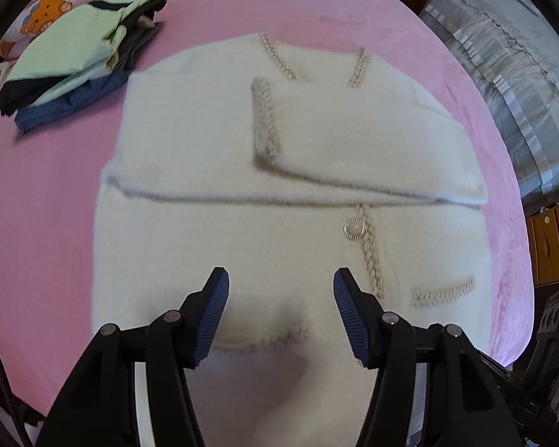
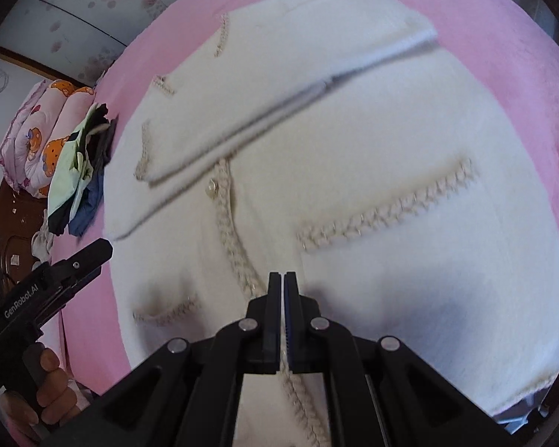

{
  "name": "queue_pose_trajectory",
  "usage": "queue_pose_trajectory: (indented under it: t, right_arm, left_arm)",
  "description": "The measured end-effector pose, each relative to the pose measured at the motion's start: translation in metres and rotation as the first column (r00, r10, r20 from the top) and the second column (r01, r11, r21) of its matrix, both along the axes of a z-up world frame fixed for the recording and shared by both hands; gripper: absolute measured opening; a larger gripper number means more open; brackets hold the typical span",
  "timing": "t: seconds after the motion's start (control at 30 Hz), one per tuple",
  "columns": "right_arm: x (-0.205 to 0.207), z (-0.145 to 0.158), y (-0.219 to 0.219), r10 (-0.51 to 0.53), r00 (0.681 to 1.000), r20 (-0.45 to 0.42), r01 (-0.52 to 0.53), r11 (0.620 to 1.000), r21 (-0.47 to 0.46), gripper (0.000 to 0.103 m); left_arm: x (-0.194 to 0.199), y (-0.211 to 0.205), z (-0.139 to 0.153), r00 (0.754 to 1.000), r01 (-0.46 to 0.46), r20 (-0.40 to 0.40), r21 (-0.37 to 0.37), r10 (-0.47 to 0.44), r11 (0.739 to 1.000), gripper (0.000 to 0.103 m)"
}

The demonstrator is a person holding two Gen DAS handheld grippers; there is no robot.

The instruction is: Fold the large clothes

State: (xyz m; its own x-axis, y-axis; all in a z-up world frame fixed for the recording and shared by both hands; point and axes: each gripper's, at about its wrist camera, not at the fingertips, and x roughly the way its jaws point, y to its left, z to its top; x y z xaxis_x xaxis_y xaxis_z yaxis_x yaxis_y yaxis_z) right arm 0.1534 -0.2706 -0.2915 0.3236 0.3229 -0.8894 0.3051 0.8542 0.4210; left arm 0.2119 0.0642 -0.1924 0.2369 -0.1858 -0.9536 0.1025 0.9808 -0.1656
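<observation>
A cream cardigan (image 1: 287, 171) with beige braided trim lies on a pink bed (image 1: 48, 193); upper left, mint-green, black and blue folded clothes (image 1: 78, 59).

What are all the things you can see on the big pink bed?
cardigan: one, cream white with braided trim, spread mid-bed, sleeves folded across.
button: one, round, pearly, on cardigan's front.
bed cover: one, pink, under everything.
pile of folded clothes: one pile, green, black, blue, at the far corner.
quilt: one, pink with orange bears, behind the pile.
left gripper: one, black, blue pads, open above the hem.
right gripper: one, black, shut, nothing seen between.
</observation>
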Motion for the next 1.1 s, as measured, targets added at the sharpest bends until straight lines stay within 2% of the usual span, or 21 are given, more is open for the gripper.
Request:
queue_pose_trajectory:
  t: [0.13,0.23,0.33,0.4,0.5,0.63,0.7,0.77,0.93,1.1]
  right_arm:
    - [-0.035,-0.006,-0.007,-0.022,0.999,-0.035,0.023,0.999,0.042,0.002]
    - [-0.061,-0.002,-0.018,-0.028,0.998,-0.047,0.03,0.999,0.029,0.003]
    - [-0.084,0.004,-0.034,-0.034,0.998,-0.056,0.035,0.999,0.014,0.003]
    - [-0.098,0.007,-0.048,-0.046,0.997,-0.064,0.046,0.999,0.003,0.015]
    - [-0.119,0.011,-0.072,-0.088,0.994,-0.073,0.088,0.996,0.004,0.027]
    - [-0.14,0.013,-0.105,-0.146,0.986,-0.084,0.145,0.989,-0.019,0.03]
    - [-0.148,0.013,-0.121,-0.172,0.981,-0.092,0.169,0.985,-0.04,0.04]
    - [-0.154,0.011,-0.136,-0.194,0.976,-0.098,0.188,0.98,-0.065,0.046]
    - [-0.161,0.0,-0.167,-0.234,0.965,-0.123,0.22,0.969,-0.111,0.047]
    - [-0.16,-0.018,-0.184,-0.235,0.959,-0.161,0.214,0.967,-0.135,0.047]
  left_arm:
    - [-0.038,0.019,-0.011,0.998,-0.028,-0.053,0.015,0.029,0.999,0.06]
    - [-0.067,0.032,-0.016,0.993,-0.044,-0.105,0.028,0.047,0.999,0.06]
    - [-0.095,0.046,-0.014,0.991,-0.048,-0.122,0.043,0.053,0.998,0.061]
    - [-0.111,0.054,-0.012,0.99,-0.039,-0.135,0.054,0.046,0.998,0.069]
    - [-0.133,0.068,-0.01,0.987,-0.04,-0.154,0.068,0.051,0.997,0.073]
    - [-0.155,0.086,-0.011,0.981,-0.057,-0.181,0.061,0.067,0.997,0.086]
    - [-0.166,0.097,-0.017,0.973,-0.083,-0.209,0.061,0.094,0.995,0.093]
    - [-0.174,0.107,-0.026,0.961,-0.102,-0.251,0.072,0.117,0.992,0.093]
    - [-0.186,0.131,-0.048,0.931,-0.137,-0.324,0.118,0.169,0.983,0.096]
    - [-0.193,0.145,-0.062,0.916,-0.145,-0.355,0.146,0.189,0.979,0.098]
